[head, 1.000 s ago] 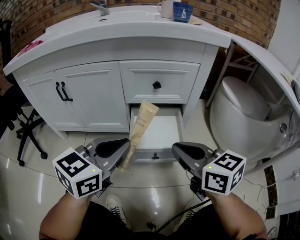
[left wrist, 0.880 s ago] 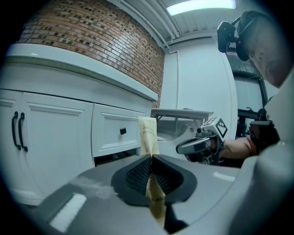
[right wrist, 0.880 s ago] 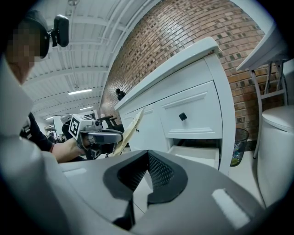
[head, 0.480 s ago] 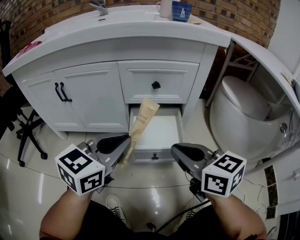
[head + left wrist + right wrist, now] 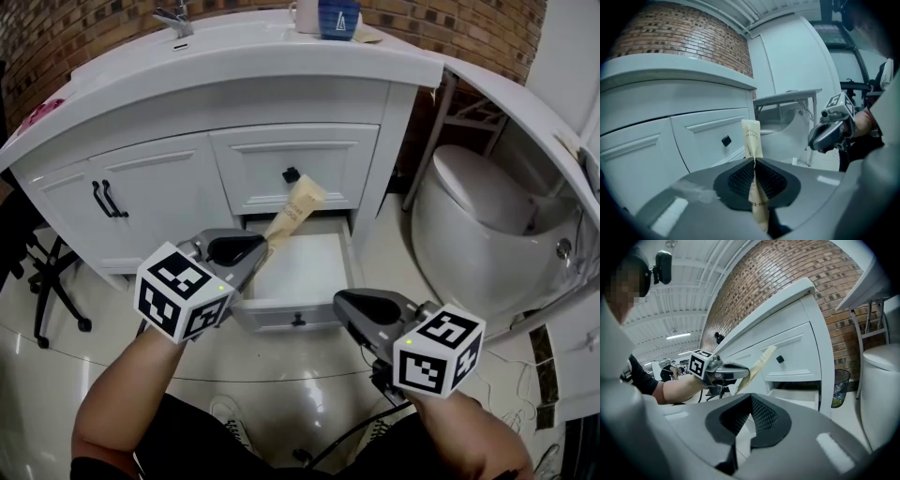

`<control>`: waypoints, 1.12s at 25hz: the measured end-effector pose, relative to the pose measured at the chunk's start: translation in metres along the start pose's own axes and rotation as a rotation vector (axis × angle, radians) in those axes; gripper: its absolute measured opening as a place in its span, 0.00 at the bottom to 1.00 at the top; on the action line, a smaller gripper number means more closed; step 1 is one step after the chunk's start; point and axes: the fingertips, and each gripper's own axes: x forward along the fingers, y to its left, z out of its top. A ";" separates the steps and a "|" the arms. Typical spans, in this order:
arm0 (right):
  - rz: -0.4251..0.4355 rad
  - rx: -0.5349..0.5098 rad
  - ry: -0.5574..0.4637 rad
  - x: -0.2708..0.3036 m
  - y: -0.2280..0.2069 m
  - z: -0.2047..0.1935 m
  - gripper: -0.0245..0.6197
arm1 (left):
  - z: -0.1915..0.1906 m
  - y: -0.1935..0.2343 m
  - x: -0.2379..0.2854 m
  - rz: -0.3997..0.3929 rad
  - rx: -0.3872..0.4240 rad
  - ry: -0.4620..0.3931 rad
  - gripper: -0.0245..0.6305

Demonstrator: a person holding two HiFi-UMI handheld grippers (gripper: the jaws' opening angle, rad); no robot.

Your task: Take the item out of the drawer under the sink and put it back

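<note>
Vanity cabinet (image 5: 159,187) was plain white, the open drawer (image 5: 305,267) included. Knob (image 5: 291,175) and door handles (image 5: 105,199) were black. Packet (image 5: 298,208) was tan with dark print. Left gripper (image 5: 258,251) and right gripper (image 5: 342,302) had grey shells and black ribbed pads (image 5: 740,178). Left cube (image 5: 181,292) and right cube (image 5: 438,352) were white with black square markers. Brick wall (image 5: 441,28) at 1 o'clock was red-brown with pale mortar lines. Cup (image 5: 337,17) on the white surface (image 5: 234,47) at 12 o'clock was blue. Toilet (image 5: 469,225) at 3 o'clock was white. Floor (image 5: 56,375) was glossy off-white tile with thin dark joints.
</note>
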 end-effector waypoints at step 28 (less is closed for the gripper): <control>0.010 0.031 0.008 0.004 -0.016 0.000 0.04 | -0.132 0.017 0.174 -0.162 0.116 0.506 0.08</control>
